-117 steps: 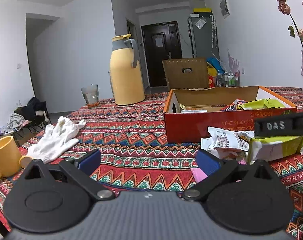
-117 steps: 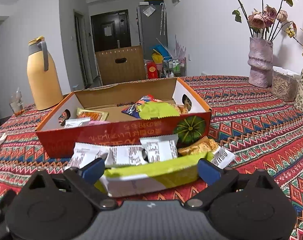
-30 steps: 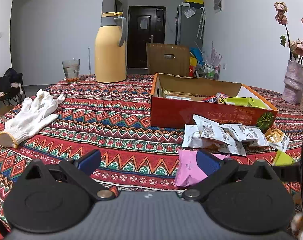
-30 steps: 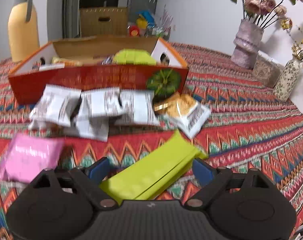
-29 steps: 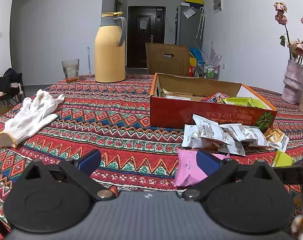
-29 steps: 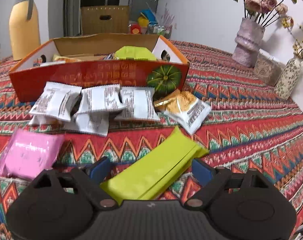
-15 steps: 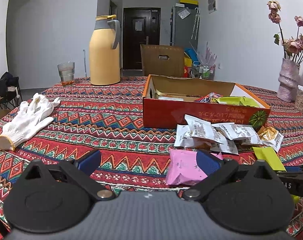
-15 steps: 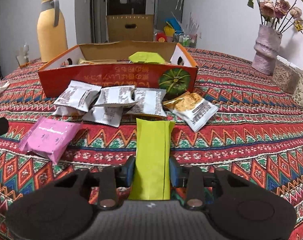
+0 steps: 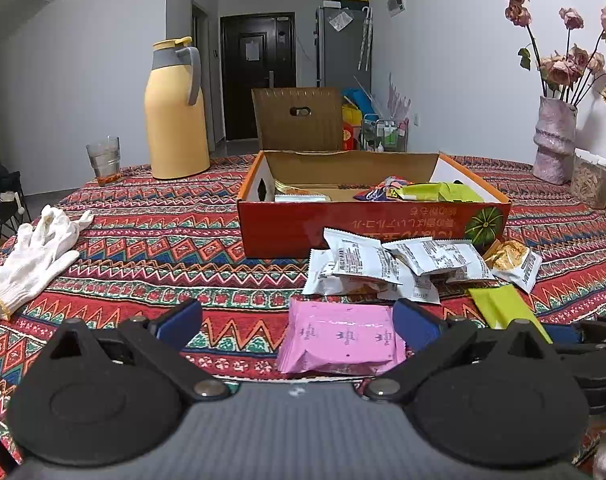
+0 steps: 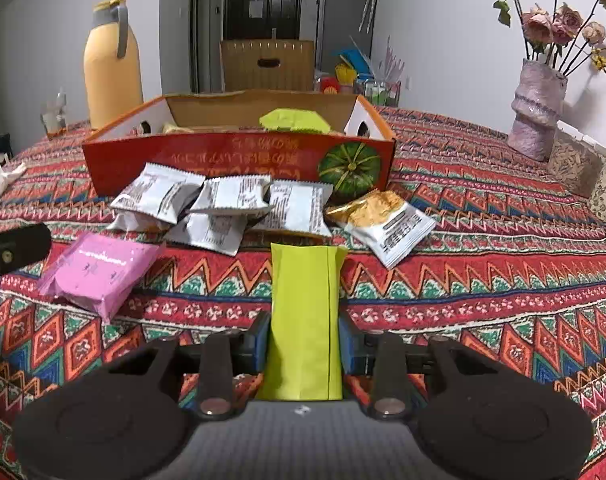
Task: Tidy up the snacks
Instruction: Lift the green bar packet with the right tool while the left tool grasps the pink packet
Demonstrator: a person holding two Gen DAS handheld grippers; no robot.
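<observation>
Right claw [image 10: 304, 340] gripped green snack pkt [image 10: 305, 312] w/ jaws narrow; left claw [image 9: 297, 322] stood wide, pink pkt [image 9: 341, 340] lying btwn its fingers on counter [image 9: 163, 240].

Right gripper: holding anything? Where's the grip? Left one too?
Right gripper is shut on the green packet, pads clamping its long sides near the near end. Left gripper is open, holding nothing; the pink packet lies between its fingers.

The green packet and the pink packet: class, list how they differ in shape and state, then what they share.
The green packet is long and narrow; the pink packet is broad and squarish. The green packet is clamped between the right tongs; the pink packet lies free on the tablecloth, with the left tongs open around it. Both are sealed snack wrappers outside the orange box.
</observation>
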